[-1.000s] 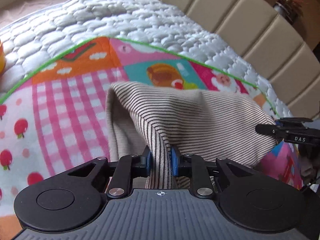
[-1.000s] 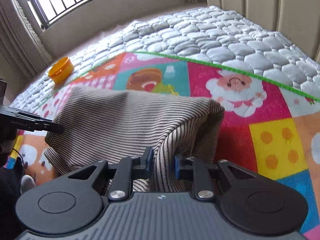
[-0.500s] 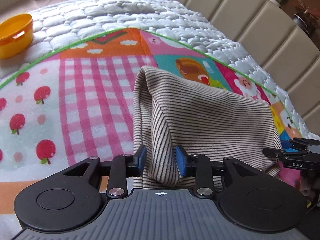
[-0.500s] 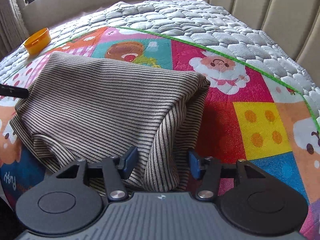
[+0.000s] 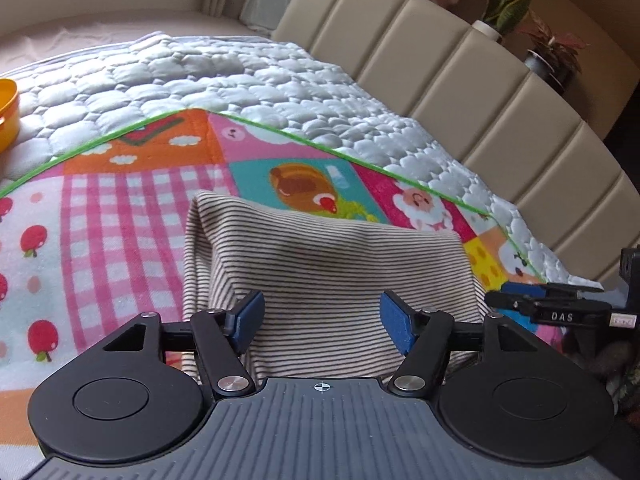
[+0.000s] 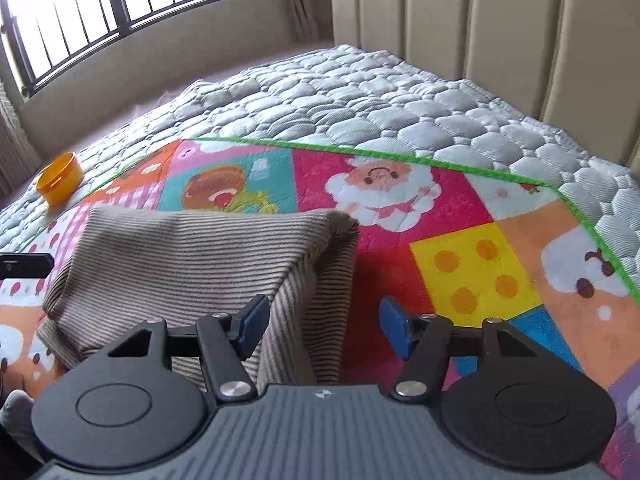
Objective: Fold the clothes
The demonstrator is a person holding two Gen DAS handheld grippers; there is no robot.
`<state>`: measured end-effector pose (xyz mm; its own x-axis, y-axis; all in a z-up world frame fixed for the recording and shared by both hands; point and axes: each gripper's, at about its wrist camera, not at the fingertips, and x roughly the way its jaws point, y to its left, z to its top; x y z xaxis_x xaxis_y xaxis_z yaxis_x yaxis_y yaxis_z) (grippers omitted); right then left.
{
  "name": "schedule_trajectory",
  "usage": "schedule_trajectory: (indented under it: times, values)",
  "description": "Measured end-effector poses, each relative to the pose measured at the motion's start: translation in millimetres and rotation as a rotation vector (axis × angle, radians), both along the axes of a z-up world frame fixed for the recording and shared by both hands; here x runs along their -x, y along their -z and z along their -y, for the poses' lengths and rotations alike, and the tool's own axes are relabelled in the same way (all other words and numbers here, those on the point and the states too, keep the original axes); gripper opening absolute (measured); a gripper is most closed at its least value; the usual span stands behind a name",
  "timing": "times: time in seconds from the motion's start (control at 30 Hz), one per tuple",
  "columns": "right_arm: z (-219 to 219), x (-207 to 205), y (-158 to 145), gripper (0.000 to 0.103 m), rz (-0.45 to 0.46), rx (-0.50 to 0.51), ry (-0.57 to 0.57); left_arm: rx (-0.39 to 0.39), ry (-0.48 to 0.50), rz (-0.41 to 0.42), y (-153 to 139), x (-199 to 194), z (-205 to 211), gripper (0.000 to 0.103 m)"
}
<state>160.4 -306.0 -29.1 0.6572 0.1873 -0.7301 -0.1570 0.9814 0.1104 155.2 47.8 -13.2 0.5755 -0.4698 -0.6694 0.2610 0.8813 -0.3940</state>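
Note:
A folded beige garment with thin dark stripes (image 5: 328, 264) lies on a colourful cartoon play mat (image 5: 100, 208). My left gripper (image 5: 322, 322) stands open over the garment's near left part, its blue pads apart and holding nothing. In the right wrist view the same garment (image 6: 192, 256) lies left of centre, and my right gripper (image 6: 322, 322) is open above its near right edge, clear of the cloth. The right gripper's fingers (image 5: 548, 304) show at the right edge of the left wrist view.
A quilted grey mattress (image 6: 360, 96) lies under the mat. An orange round tub (image 6: 60, 178) sits at the mat's far left. A padded beige headboard (image 5: 480, 64) runs along the right, with potted plants (image 5: 500, 12) and plush toys behind it. A barred window (image 6: 100, 4) is at the far side.
Both grippers were shut on the striped garment a second ago and have since opened wide. The garment has dropped from its lifted fold and now rests on the mat.

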Motion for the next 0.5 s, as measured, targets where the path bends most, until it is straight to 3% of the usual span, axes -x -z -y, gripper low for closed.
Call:
schedule_trajectory:
  times: [0.2, 0.27, 0.33, 0.5]
  values:
    - [-32.8, -22.8, -6.9, 0.059, 0.123, 0.085, -0.079, 0.040, 0.056, 0.041, 0.2, -31.5, 18.0, 0.077]
    - [-43.9, -38.8, 4.9, 0.048, 0.083, 0.054, -0.096, 0.049, 0.050, 0.051, 4.0, -50.8, 26.1, 0.078]
    - [-55.1, -54.8, 16.8, 0.048, 0.043, 0.023, -0.112, 0.055, 0.043, 0.047, 10.7, -69.9, 33.5, 0.079]
    - [-68.6, -74.1, 55.4, 0.047, -0.018, -0.028, -0.133, 0.000, 0.003, -0.097, 62.7, -98.1, 31.8, 0.082]
